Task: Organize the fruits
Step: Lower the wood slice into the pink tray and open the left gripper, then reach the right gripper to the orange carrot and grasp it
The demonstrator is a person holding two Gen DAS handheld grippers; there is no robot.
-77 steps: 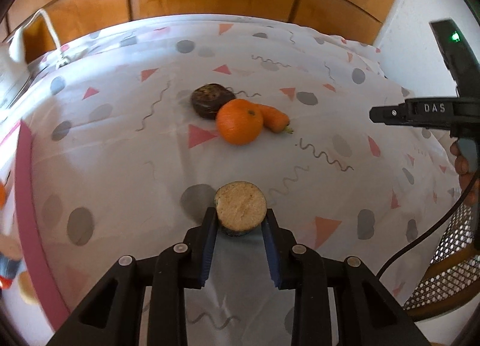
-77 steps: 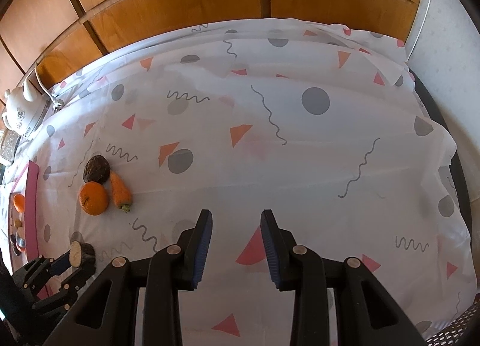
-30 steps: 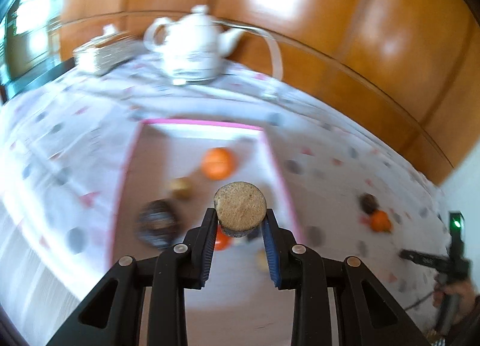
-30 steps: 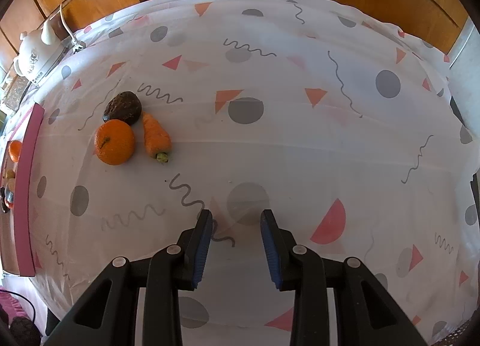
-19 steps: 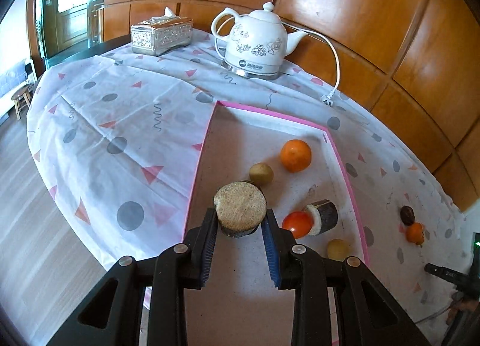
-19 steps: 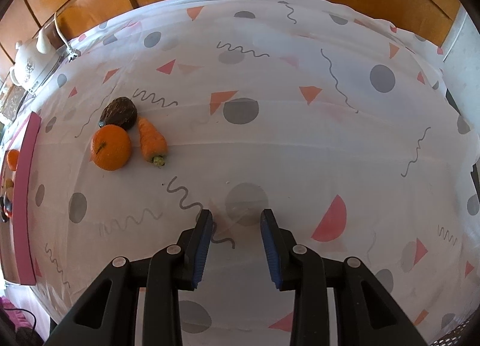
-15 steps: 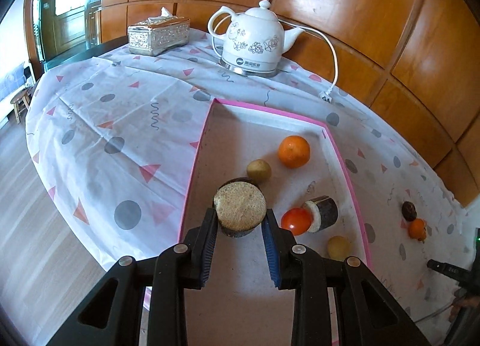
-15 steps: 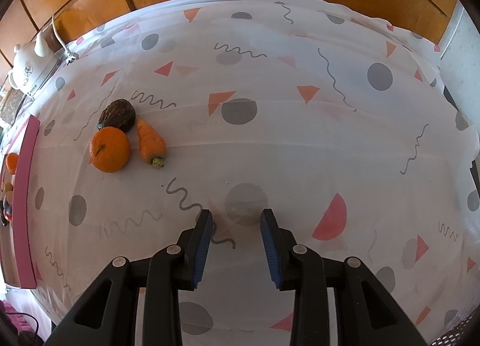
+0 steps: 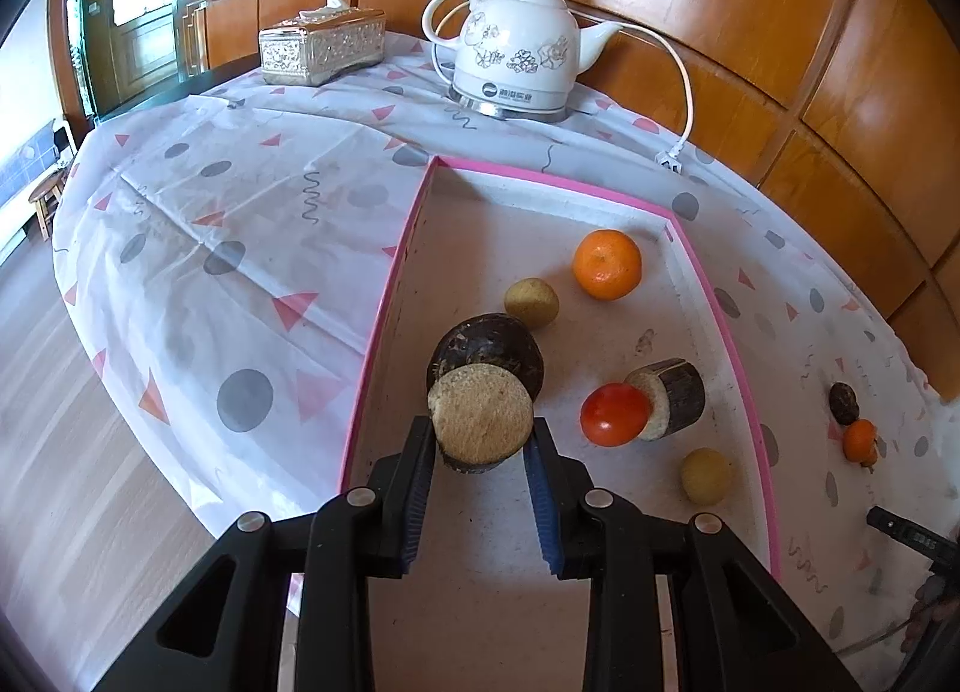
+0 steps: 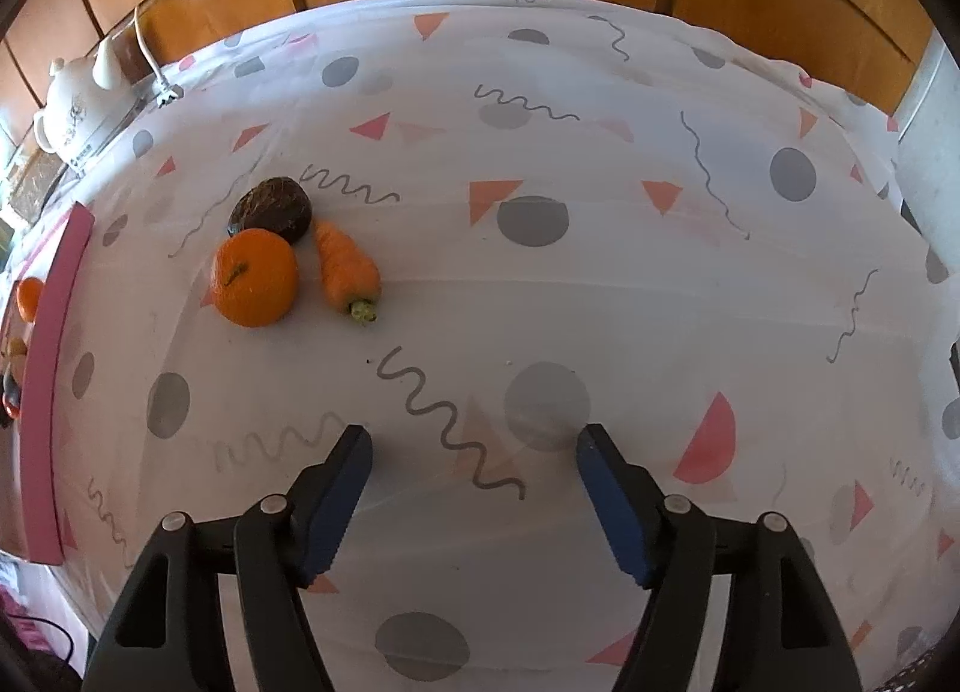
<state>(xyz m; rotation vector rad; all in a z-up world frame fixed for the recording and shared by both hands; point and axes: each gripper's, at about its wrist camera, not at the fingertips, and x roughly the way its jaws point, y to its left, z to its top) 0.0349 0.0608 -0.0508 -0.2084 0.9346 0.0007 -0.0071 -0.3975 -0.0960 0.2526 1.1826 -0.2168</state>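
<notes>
Your left claw (image 9: 480, 455) grips a cut brown piece (image 9: 482, 422) over the pink-rimmed tray (image 9: 384, 308): lower, release. Your right claw (image 10: 474, 449) is opening, empty, for the orange (image 10: 256, 277).

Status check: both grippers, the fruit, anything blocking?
Left gripper shut on cut brown fruit piece, over pink-rimmed tray. Right gripper opening, nothing between jaws. Orange, carrot, dark fruit on cloth. No obstruction.
</notes>
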